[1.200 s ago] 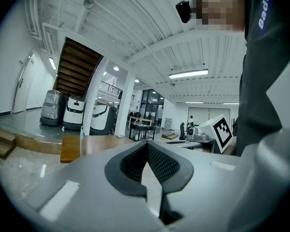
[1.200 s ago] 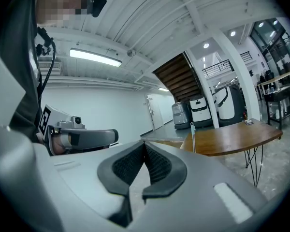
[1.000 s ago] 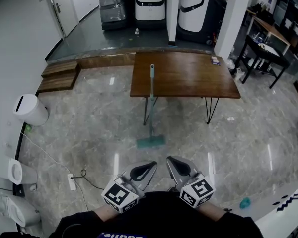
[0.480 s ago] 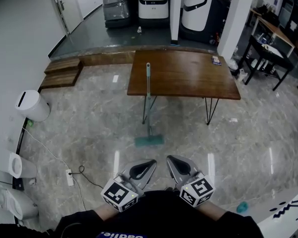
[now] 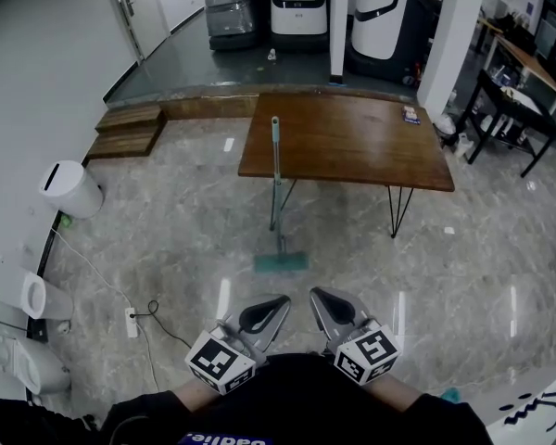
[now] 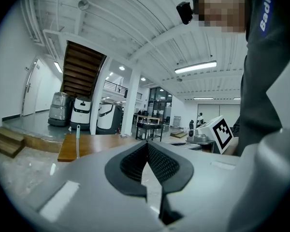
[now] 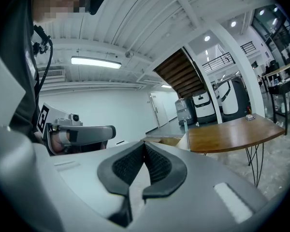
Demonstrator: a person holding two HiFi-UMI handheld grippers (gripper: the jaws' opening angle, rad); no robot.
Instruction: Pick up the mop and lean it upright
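- Teal flat-headed mop with a long pale handle (image 5: 278,193): held by neither gripper.
- Left gripper (image 5: 276,306) and right gripper (image 5: 326,306): jaws pressed together, empty, close to the person's body.
- The mop stands well ahead, head on the grey marble floor (image 5: 167,239), handle against the brown wooden table (image 5: 352,146).

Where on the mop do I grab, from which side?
Take the mop by its handle below the table edge, from the near side, jaws across the pole. It slants from its head on the floor up onto the table, leaving that stretch exposed.
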